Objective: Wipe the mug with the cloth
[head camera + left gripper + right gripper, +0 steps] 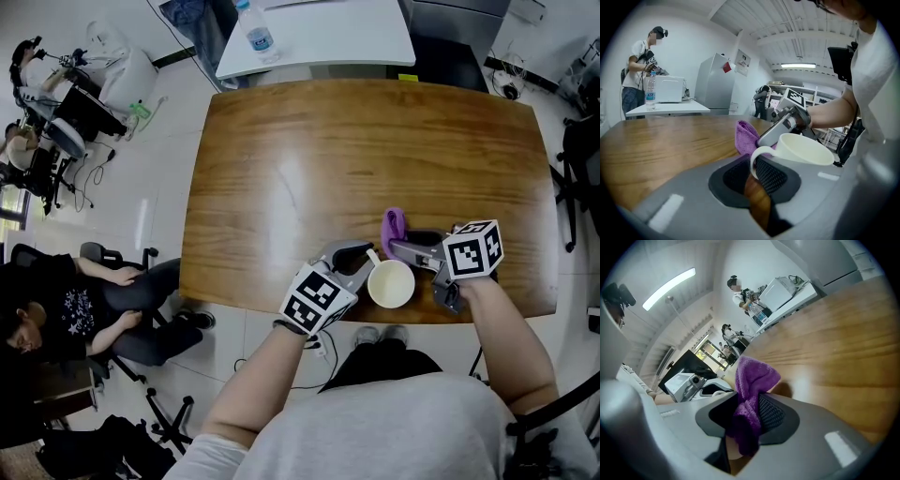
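A white mug point(391, 283) stands near the front edge of the wooden table point(328, 150). My left gripper point(361, 258) is shut on the mug's handle; in the left gripper view the handle point(753, 159) sits between the dark pads of the left gripper point(752, 177), with the mug's point(801, 149) mouth facing up. My right gripper point(398, 246) is shut on a purple cloth point(394, 225) just behind the mug. In the right gripper view the cloth point(752, 394) bunches out between the jaws of the right gripper point(747, 420). The cloth point(746, 137) lies close behind the mug's rim.
A white table point(328, 42) with a water bottle point(255, 33) adjoins the far edge. A seated person point(66, 314) and office chairs are on the floor to the left. Another person stands at the white table point(665, 108).
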Action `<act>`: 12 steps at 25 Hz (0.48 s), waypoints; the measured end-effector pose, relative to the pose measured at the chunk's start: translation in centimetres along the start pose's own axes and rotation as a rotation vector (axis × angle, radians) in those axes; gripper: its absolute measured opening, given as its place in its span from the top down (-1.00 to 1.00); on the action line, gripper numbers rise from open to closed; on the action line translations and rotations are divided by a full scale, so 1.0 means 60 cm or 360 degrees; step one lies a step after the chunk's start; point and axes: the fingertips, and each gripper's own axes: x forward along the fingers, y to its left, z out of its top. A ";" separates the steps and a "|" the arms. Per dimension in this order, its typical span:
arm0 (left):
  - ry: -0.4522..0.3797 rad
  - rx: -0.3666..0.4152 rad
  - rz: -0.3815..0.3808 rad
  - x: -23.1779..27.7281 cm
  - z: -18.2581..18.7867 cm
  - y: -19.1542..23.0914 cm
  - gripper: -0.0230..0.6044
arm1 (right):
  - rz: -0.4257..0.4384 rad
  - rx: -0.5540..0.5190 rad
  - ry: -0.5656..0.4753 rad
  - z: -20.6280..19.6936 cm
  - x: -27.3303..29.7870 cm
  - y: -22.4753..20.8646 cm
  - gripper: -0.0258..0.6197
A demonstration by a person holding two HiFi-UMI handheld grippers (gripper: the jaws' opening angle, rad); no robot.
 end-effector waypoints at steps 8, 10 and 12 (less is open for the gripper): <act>-0.0002 0.0017 -0.0061 -0.030 -0.027 0.008 0.65 | -0.0043 0.0020 -0.0129 0.008 -0.037 0.006 0.51; -0.0035 -0.0003 -0.0045 -0.043 -0.025 0.011 0.65 | -0.0061 0.0030 -0.0190 0.013 -0.059 0.013 0.51; -0.0087 -0.0019 -0.0008 -0.061 -0.016 0.013 0.66 | -0.0079 0.0014 -0.0267 0.023 -0.089 0.030 0.51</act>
